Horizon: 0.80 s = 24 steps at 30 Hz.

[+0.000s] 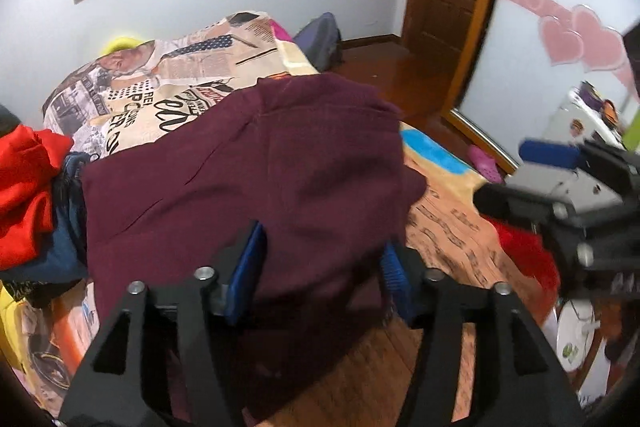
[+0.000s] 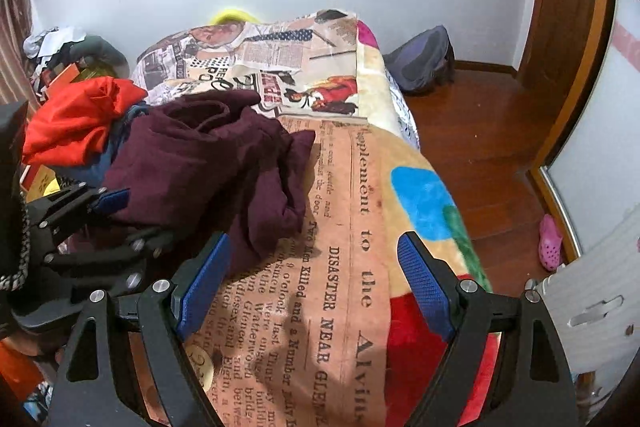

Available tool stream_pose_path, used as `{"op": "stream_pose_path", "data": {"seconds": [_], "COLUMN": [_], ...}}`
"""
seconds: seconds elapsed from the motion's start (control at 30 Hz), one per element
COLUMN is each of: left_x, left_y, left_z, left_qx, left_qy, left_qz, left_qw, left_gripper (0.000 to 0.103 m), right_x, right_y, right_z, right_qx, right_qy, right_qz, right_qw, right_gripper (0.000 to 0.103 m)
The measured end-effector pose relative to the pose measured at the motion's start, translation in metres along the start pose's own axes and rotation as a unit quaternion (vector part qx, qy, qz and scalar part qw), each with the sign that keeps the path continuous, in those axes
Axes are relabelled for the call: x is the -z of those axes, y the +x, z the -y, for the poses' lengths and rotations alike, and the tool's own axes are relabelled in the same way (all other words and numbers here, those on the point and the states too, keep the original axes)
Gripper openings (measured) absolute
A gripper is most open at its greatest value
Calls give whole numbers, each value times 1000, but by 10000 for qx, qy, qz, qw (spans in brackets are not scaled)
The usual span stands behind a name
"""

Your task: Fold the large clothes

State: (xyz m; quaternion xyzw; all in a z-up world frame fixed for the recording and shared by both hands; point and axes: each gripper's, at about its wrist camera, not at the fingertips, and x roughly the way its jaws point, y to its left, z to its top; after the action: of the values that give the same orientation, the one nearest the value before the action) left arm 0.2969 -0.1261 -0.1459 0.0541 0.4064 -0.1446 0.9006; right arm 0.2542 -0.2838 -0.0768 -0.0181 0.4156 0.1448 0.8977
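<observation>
A large maroon garment (image 1: 256, 179) lies bunched on the bed; it also shows in the right wrist view (image 2: 208, 163). My left gripper (image 1: 320, 267) stands wide open with maroon cloth lying between its blue pads (image 1: 250, 263), not pinched. It also shows at the left of the right wrist view (image 2: 100, 223). My right gripper (image 2: 316, 279) is open and empty over the newspaper-print blanket (image 2: 340, 267), just right of the garment. It also appears at the right of the left wrist view (image 1: 560, 187).
A red garment (image 2: 80, 115) and dark blue clothes (image 1: 64, 227) are piled left of the maroon one. The bed's right edge drops to a wooden floor (image 2: 480, 131) with a pink shoe (image 2: 550, 243). A backpack (image 2: 424, 59) leans by the wall.
</observation>
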Motion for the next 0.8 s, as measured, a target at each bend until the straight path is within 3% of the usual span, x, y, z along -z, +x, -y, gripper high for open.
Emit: {"op": "stream_pose_path", "data": {"seconds": [0.1,0.27,0.43,0.57,0.8], "left_x": [3,3,1,8,49], "left_y": [-20,-60,-85,-83,-37], "left_z": [-1,-27,-79,-124,-155], "left_qx": [25,-309,-1046,-1501,-1353], "left_qy": [35,-187,-474,-960,-1314], "left_qz": [185,695,1161,1104,258], "left_qw": [9998,9969,9866,9778,9817], "left_gripper": [85,90,100,100,100], "right_x": [-4,-15,-32,-47,-59], "right_y": [-10,-25,-25,-7,50], "right_z": [-3,-21,-51,-74,-77], "right_qx": [-17,-189,-415,-695,-670], "right_qy": [-71,-296,-679,-881,-684], "right_qz": [158,424,611,549,-86], "right_qw": [9998,9985,9950,9922,9954], "right_gripper": [83,83,83,83,82]}}
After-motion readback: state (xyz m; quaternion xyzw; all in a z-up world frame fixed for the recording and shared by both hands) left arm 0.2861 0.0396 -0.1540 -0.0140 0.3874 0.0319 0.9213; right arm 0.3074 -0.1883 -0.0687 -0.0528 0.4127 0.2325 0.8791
